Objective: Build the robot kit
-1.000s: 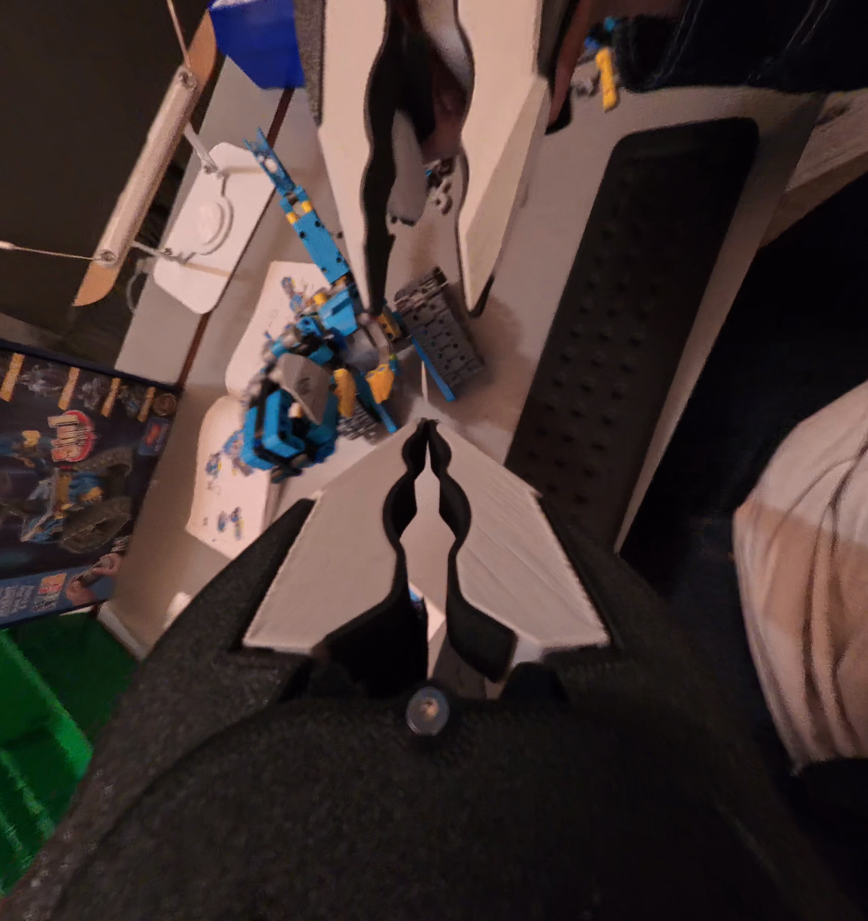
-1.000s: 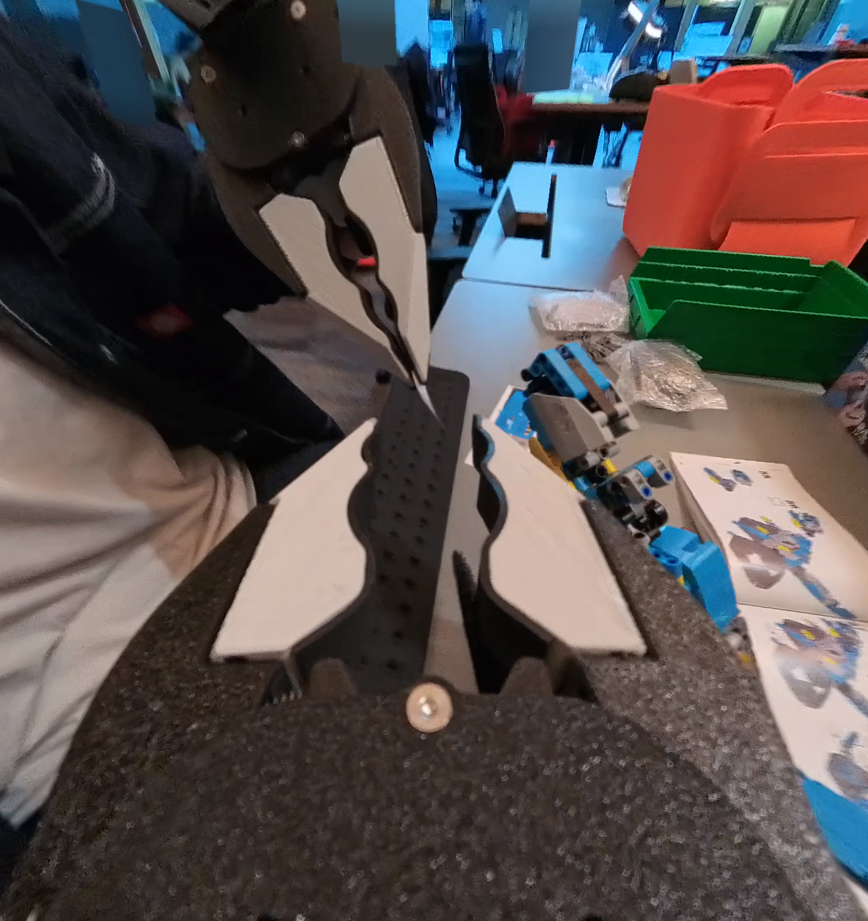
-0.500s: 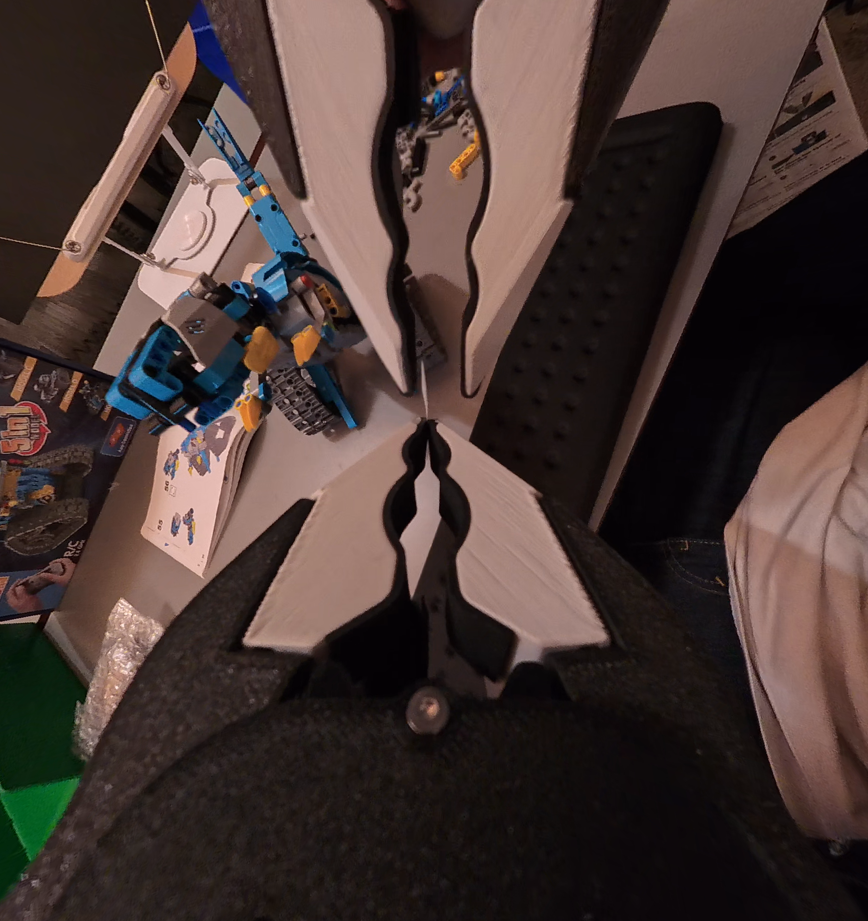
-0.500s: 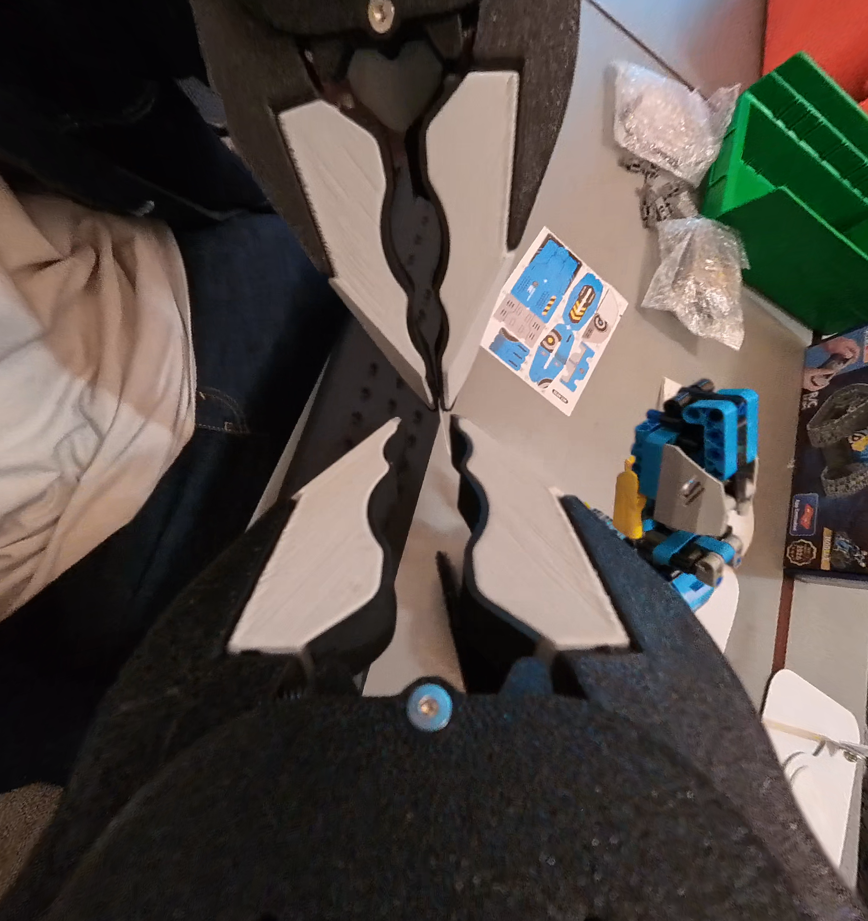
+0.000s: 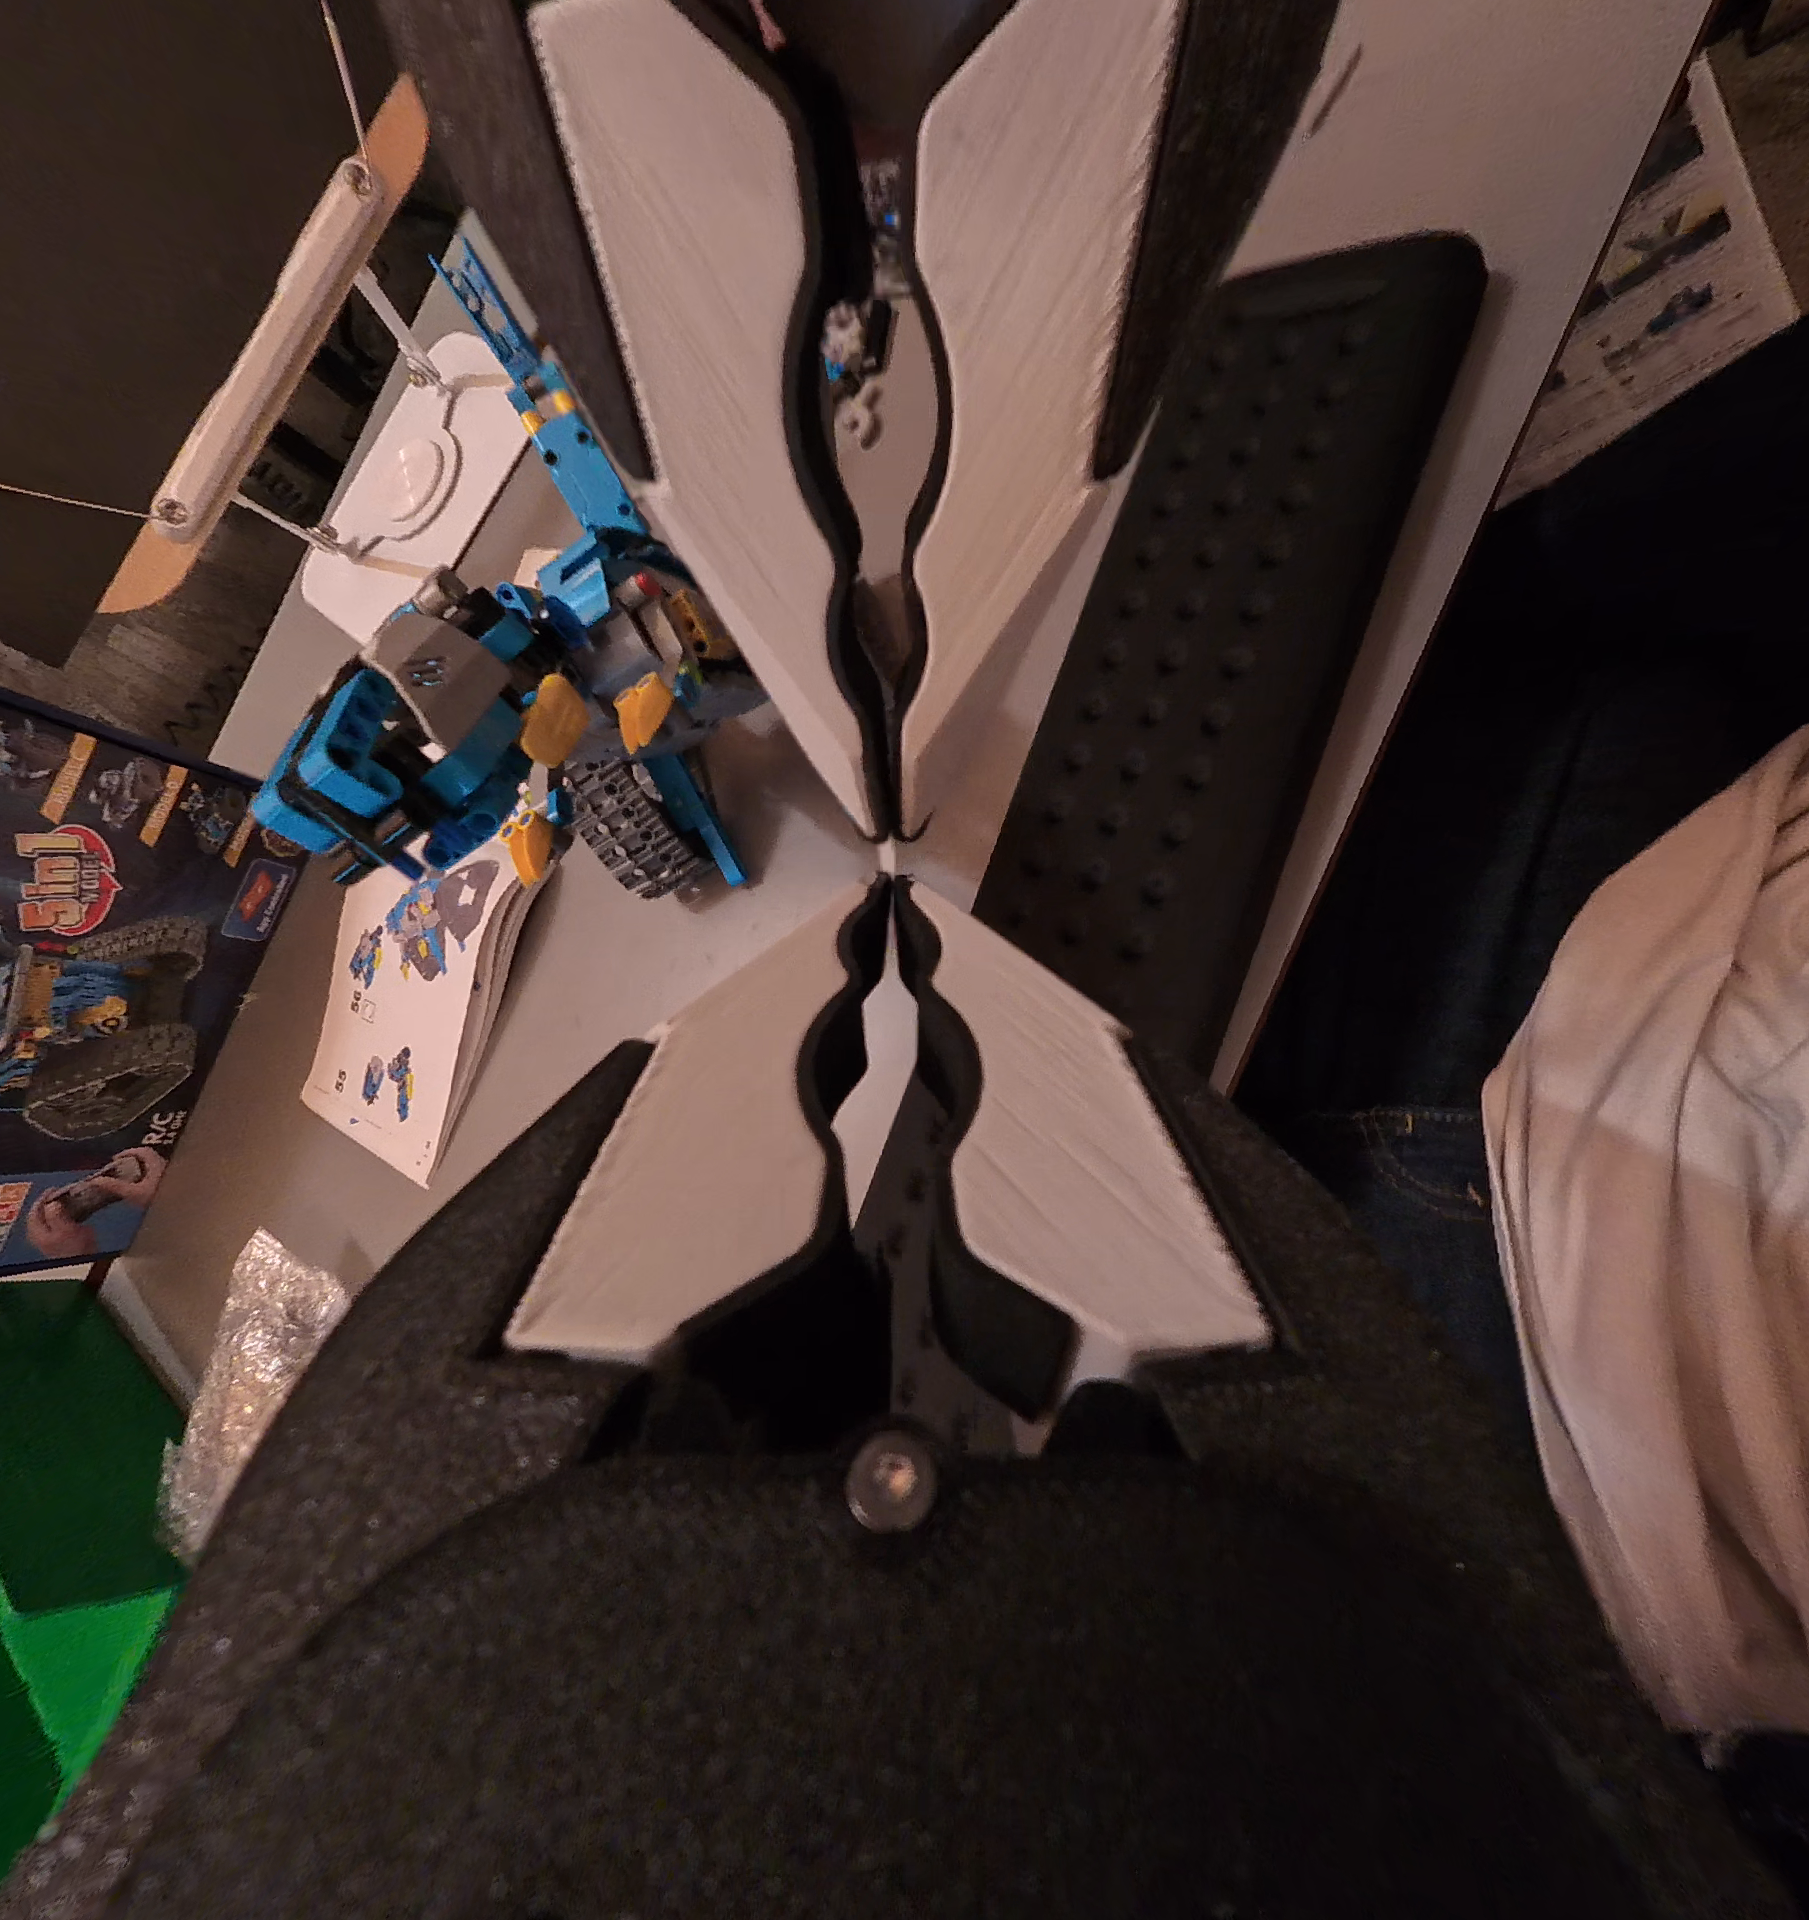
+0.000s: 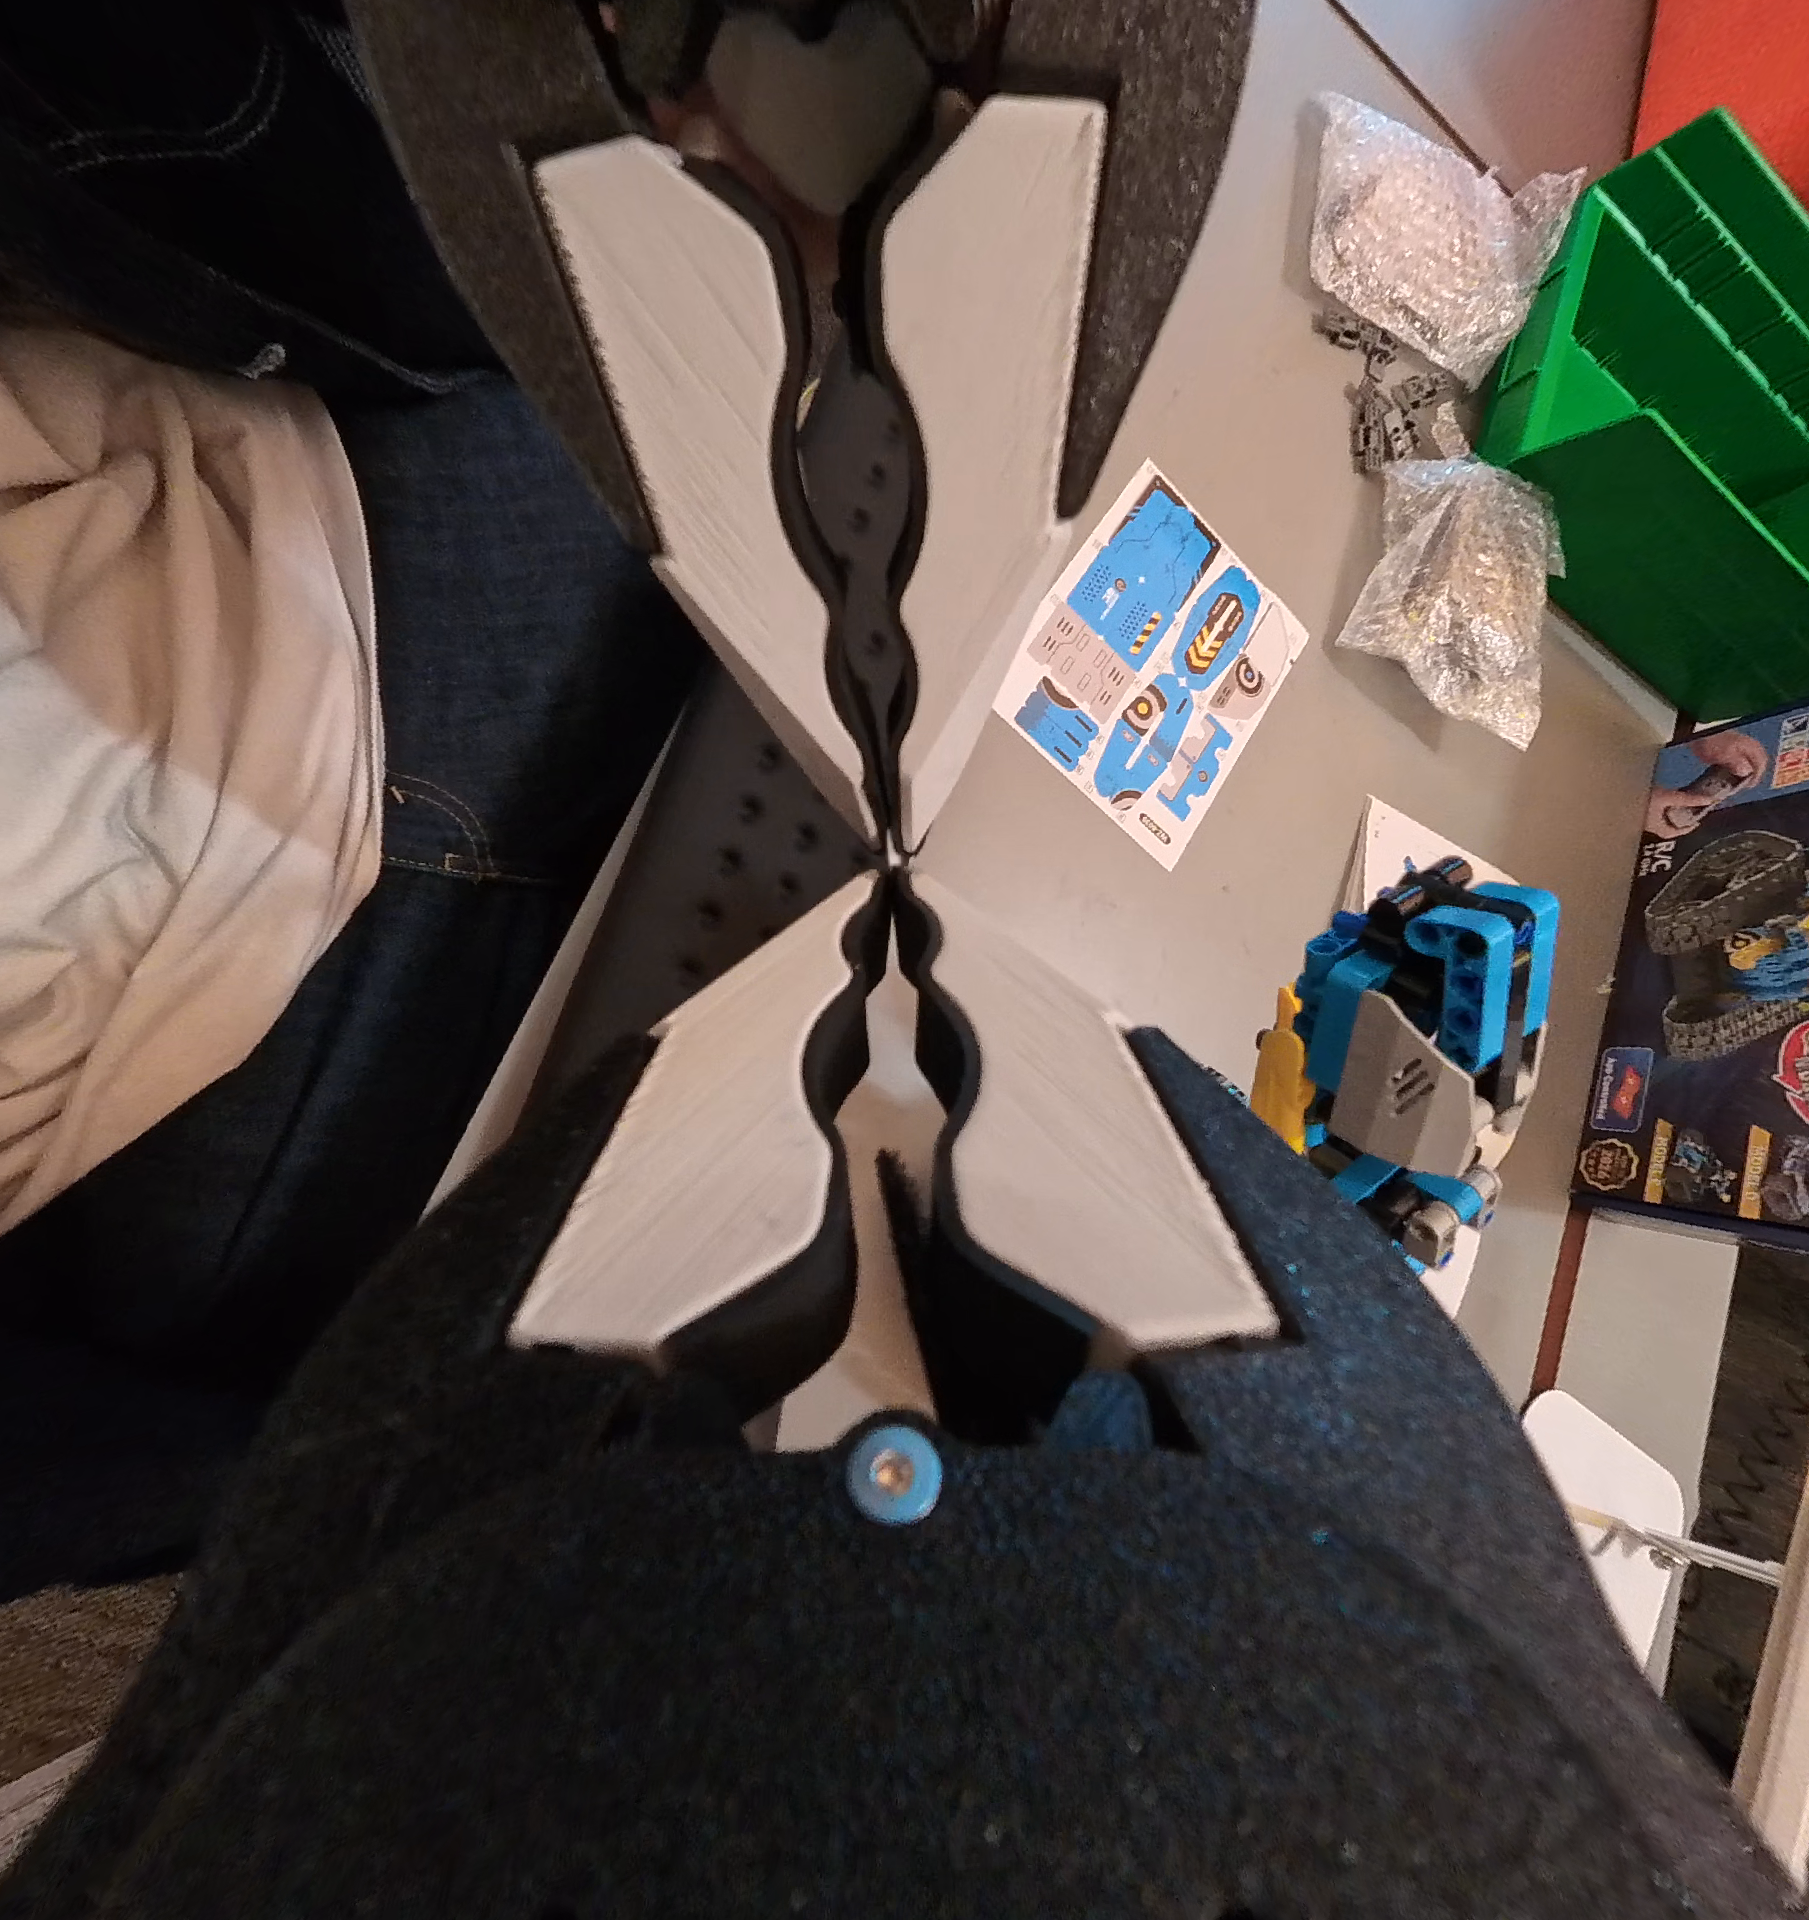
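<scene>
My left gripper [image 5: 892, 885] is shut and empty. My right gripper [image 6: 895, 883] is shut and empty too. They point at each other, tip to tip, almost touching, over the near edge of the grey table [image 5: 609, 966]. The right gripper [image 5: 884, 831] shows at the top of the left wrist view, and the left gripper [image 6: 892, 847] at the top of the right wrist view. A blue, grey and yellow brick-built model [image 5: 484, 717] stands on the table beside the tips; it also shows in the right wrist view [image 6: 1419, 1049]. A black dimpled pad [image 5: 1243, 623] lies under the tips.
An open instruction booklet [image 5: 412, 1018], a sticker sheet [image 6: 1149, 665], bags of small parts [image 6: 1451, 603], a green bin [image 6: 1710, 416] and a picture box [image 6: 1773, 987] lie around the model. A person in a white shirt [image 5: 1710, 1195] sits at the table's edge. The grippers are tip to tip, or close to it.
My right gripper has shut. Both grippers have swung and closed in until their tips meet. The left gripper has stayed shut.
</scene>
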The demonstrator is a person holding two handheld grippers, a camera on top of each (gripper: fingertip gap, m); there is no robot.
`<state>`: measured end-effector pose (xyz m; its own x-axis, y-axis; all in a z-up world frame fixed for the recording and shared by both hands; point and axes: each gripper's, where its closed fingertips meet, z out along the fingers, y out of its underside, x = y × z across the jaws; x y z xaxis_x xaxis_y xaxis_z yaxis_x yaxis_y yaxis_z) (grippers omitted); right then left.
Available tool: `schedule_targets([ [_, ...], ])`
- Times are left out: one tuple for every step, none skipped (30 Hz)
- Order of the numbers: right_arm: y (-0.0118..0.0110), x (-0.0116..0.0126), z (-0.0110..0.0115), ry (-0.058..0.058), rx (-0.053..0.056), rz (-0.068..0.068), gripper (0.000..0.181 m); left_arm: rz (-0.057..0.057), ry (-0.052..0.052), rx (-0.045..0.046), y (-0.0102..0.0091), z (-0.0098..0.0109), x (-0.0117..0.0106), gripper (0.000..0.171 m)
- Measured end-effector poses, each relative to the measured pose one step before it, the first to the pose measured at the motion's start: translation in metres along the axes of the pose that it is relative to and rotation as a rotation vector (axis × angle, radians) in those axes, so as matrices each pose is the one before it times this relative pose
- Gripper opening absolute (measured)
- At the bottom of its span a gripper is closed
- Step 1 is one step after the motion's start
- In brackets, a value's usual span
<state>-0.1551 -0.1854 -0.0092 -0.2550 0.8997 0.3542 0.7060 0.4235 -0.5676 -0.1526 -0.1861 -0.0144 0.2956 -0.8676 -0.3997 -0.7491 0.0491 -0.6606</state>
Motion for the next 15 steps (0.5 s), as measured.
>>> schedule_targets([
  [-0.00005,0.00076,-0.00163,0.0002,0.0043,0.0049,0.0,-0.0129,-0.0082,0.027,-0.00266,-0.00088,-0.00107,0.008],
  [0.00003,0.00144,-0.0022,0.0004,0.0077,0.0091,0.0,-0.0193,0.0041,0.03982,-0.00419,-0.0017,0.00036,0.016],
  [0.00144,0.00158,-0.00261,-0.0042,0.0034,0.0068,0.0,-0.0303,0.0145,0.04349,-0.00472,-0.00228,0.00112,0.025],
  [0.00297,0.0016,-0.00318,-0.0089,-0.0012,0.009,0.0,-0.0355,-0.003,0.03592,-0.00369,-0.00276,-0.00273,0.039],
  [0.00339,0.00305,-0.0041,-0.0051,0.0022,0.0134,0.0,-0.0383,-0.0159,0.03091,-0.00279,-0.0033,-0.00597,0.048],
  [0.00322,0.00361,-0.00511,-0.0071,0.009,0.0126,0.0,-0.0448,-0.009,0.04039,-0.00348,-0.00384,-0.00596,0.053],
  [0.00189,0.00485,-0.00645,-0.0044,0.019,0.0093,0.0,-0.0498,0.0019,0.05069,-0.00434,-0.00393,-0.00516,0.059],
  [0.00126,0.00681,-0.00785,-0.0009,0.0222,0.0036,0.0,-0.0493,-0.0036,0.05642,-0.00441,-0.003,-0.00678,0.06],
  [0.00168,0.00724,-0.00923,-0.0113,0.0169,0.001,0.0,-0.034,-0.0041,0.04999,-0.00282,-0.00115,-0.00772,0.061],
  [0.00086,0.01037,-0.01073,-0.0054,0.0177,0.0055,0.0,-0.0183,-0.0124,0.03625,0.00005,0.00147,-0.01028,0.062],
  [-0.00355,0.01327,-0.01126,0.0022,0.0426,0.009,0.0,-0.0196,-0.0292,0.0329,0.00128,0.00347,-0.01456,0.066],
  [-0.00759,0.01049,-0.00994,-0.022,0.0692,0.0053,0.0,-0.0296,-0.0176,0.03507,0.00208,0.00534,-0.01353,0.073],
  [-0.00665,0.00467,-0.00673,-0.0609,0.0684,0.0013,0.0,-0.0238,0.0152,0.02273,0.00428,0.00767,-0.00718,0.075],
  [-0.00096,0.00437,-0.00294,-0.0611,0.0366,-0.0005,0.0,-0.0183,0.0127,0.01398,0.0052,0.00892,-0.00599,0.076],
  [0.00415,0.00775,-0.00022,-0.0365,0.0088,-0.0005,0.0,-0.0203,0.0131,0.02341,0.00302,0.0086,-0.00408,0.077],
])
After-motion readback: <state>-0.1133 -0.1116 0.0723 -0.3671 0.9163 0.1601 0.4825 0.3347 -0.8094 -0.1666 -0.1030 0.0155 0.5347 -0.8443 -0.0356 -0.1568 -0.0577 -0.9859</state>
